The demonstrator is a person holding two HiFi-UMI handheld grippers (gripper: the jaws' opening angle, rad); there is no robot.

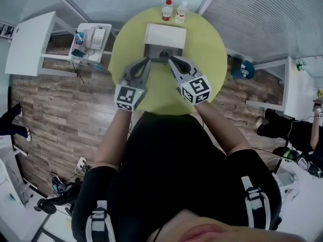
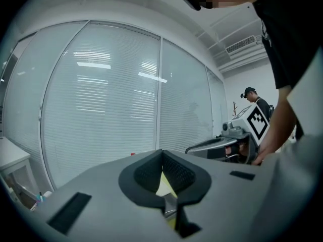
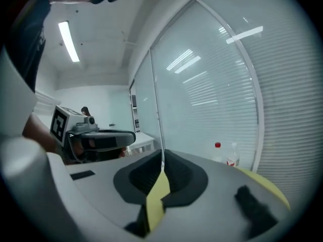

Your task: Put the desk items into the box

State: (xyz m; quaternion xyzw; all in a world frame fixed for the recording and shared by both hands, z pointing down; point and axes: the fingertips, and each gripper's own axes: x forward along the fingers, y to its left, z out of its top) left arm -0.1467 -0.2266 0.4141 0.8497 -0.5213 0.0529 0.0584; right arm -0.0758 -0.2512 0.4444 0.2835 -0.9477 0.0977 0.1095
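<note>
A white box [image 1: 165,35] stands open at the far side of the round yellow-green table [image 1: 207,49], its grey inside facing me. Something small and dark lies at its front edge; I cannot tell what it is. My left gripper [image 1: 149,60] and right gripper [image 1: 171,60] hang side by side above the table, tips converging just in front of the box. In the left gripper view the left gripper [image 2: 161,156] is shut with nothing in it, and the right gripper's body [image 2: 222,145] shows beside it. In the right gripper view the right gripper [image 3: 162,159] is likewise shut and empty.
Two bottles, one red-capped [image 1: 166,10] and one clear [image 1: 180,11], stand behind the box near the glass wall with blinds. A white desk [image 1: 30,42] and a cart with a telephone [image 1: 96,37] are at the left. A person [image 1: 292,130] sits at the right.
</note>
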